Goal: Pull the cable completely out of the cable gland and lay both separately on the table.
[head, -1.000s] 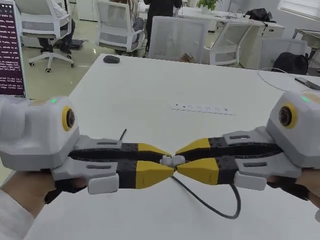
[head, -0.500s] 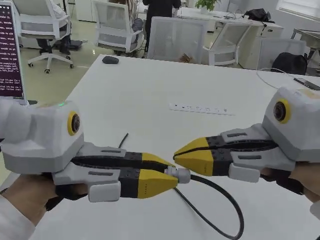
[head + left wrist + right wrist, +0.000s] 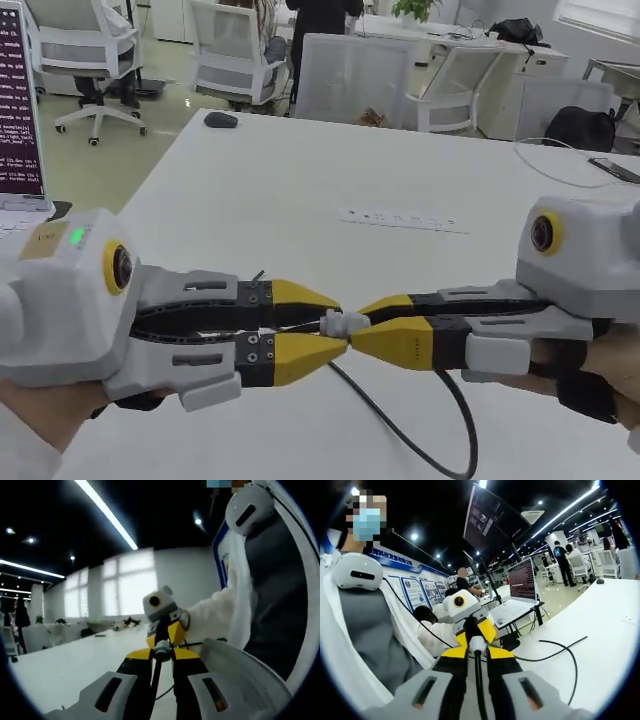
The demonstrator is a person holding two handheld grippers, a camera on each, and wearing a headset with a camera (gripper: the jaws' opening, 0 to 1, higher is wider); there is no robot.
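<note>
Two handheld grippers meet tip to tip in the lower centre of the head view, above a white table [image 3: 300, 180]. The left gripper [image 3: 336, 325], entering from the lower left of the frame, has its yellow jaws clamped on the cable gland [image 3: 342, 322], a small pale grey fitting held off the table. The right gripper [image 3: 362, 322], entering from the frame's right edge, looks pinched shut on the cable [image 3: 398, 433] just beside the gland. These opposed grips seem set for pulling apart to draw the cable out. The cable is thin, black and limp, sagging in a loop toward the lower right corner
</note>
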